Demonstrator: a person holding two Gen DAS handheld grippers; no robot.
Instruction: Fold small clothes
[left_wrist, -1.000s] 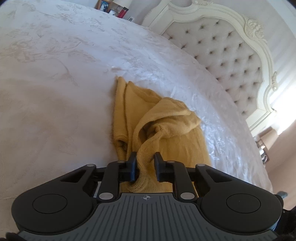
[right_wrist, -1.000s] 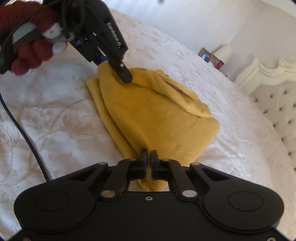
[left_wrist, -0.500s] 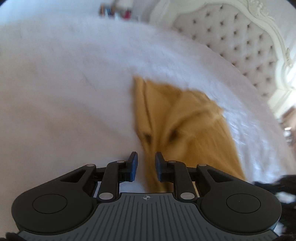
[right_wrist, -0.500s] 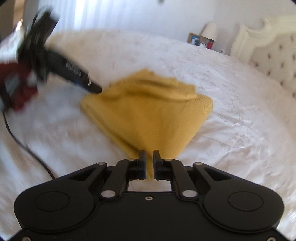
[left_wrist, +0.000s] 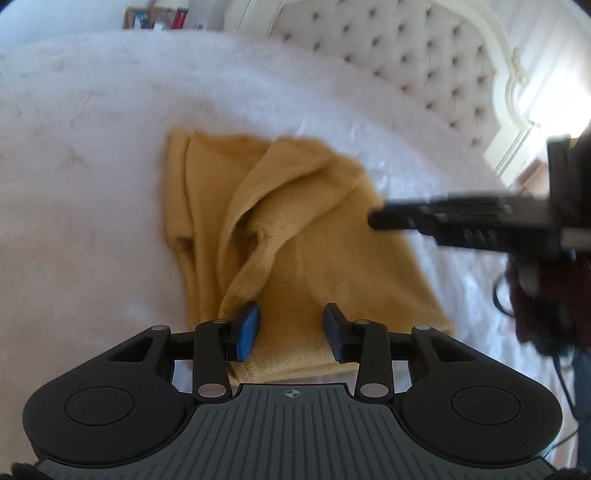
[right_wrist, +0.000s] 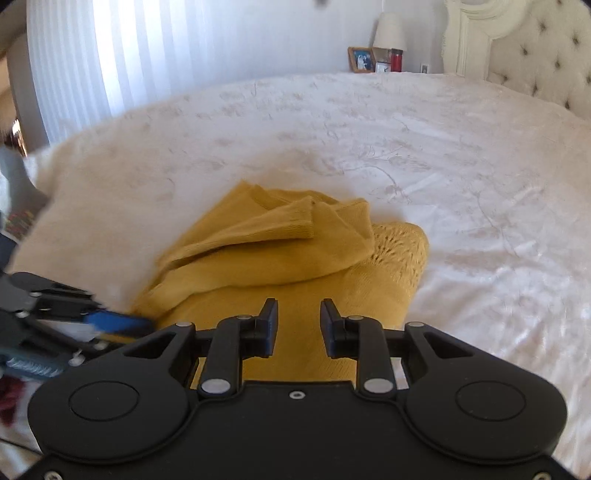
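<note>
A mustard-yellow knit garment (left_wrist: 295, 229) lies folded on the white bedspread (left_wrist: 92, 166), with a sleeve draped over its top. It also shows in the right wrist view (right_wrist: 280, 243). My left gripper (left_wrist: 291, 325) is open and empty just above the garment's near edge. My right gripper (right_wrist: 295, 321) is open and empty over the garment's near part. The right gripper shows blurred at the right of the left wrist view (left_wrist: 461, 221). The left gripper shows blurred at the lower left of the right wrist view (right_wrist: 81, 321).
A tufted cream headboard (left_wrist: 406, 66) borders the bed. A nightstand with a lamp (right_wrist: 389, 33), a photo frame (right_wrist: 362, 59) and a red jar stands beyond the bed. White curtains (right_wrist: 129, 55) hang behind. A black cable (left_wrist: 506, 295) hangs at the right.
Both grippers have let go of the garment and opened. The garment has dropped flat onto the bed, and both grippers have pulled back toward its near edge.
</note>
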